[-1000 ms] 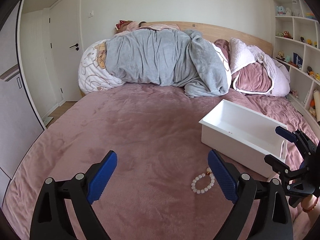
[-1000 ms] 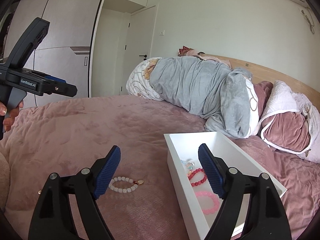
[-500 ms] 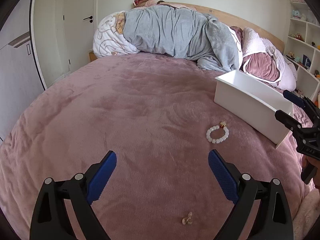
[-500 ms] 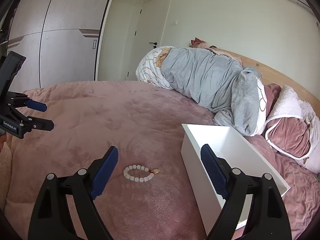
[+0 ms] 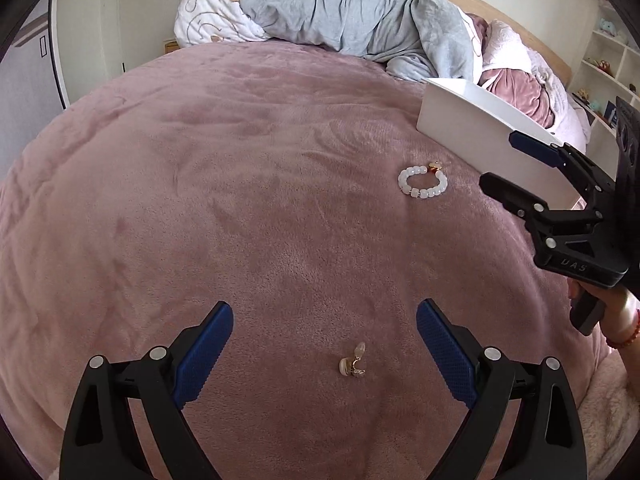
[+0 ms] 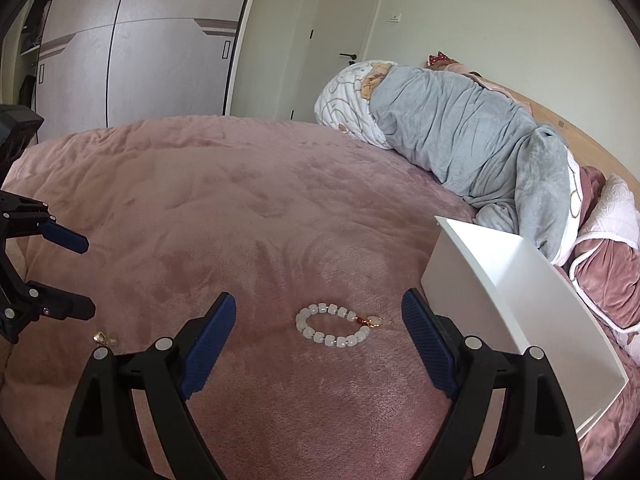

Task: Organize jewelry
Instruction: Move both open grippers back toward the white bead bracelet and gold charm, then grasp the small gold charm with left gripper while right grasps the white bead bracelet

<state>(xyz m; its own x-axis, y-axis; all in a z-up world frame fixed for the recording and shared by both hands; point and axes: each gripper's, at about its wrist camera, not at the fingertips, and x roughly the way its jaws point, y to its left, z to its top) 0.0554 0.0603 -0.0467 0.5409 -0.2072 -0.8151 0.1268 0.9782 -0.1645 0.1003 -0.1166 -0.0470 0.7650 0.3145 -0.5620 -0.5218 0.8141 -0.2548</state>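
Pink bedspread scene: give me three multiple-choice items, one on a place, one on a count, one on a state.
1. Where does the white beaded bracelet lie?
A. inside the white rectangular box
B. on the pink plush bedspread, beside the box
C. on the grey blanket

2. How many loose jewelry pieces lie on the pink plush bedspread?
A. one
B. two
C. four

3. How are the right tongs?
A. open, empty
B. shut on the bracelet
C. shut, empty

Answers:
1 B: it rests on the spread, apart from the white rectangular box.
2 B: the bracelet and a small gold earring.
3 A: blue pads stand wide apart around the bracelet.
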